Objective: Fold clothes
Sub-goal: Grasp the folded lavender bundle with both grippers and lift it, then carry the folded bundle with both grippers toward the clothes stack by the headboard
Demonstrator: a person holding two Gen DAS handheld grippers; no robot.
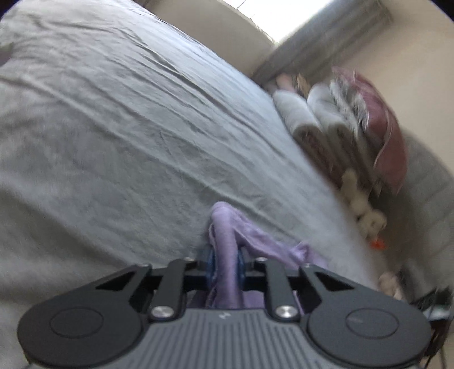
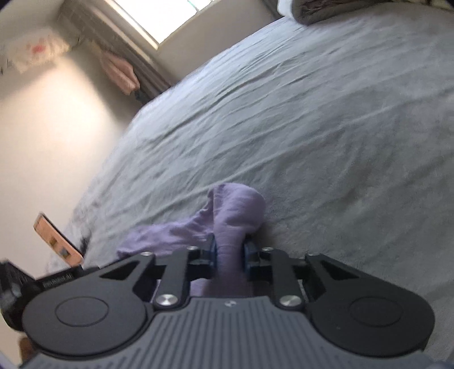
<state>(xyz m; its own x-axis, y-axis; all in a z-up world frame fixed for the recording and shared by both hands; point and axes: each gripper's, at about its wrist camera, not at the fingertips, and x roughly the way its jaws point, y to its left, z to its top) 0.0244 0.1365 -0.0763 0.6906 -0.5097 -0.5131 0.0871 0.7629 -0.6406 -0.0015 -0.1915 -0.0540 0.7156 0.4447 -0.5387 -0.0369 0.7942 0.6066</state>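
In the left wrist view, the left gripper was clamped on a bunched edge of the lilac garment, which stuck out past the fingertips over the grey bedsheet.

In the right wrist view, the right gripper pinched another fold of the garment, probably, given the blur, to spread the cloth taut between them for folding.

wrinkled grey bedsheet, folded towels stacked beside the bed, maroon pillow, bright window, pink cloth hanging near a beige wall
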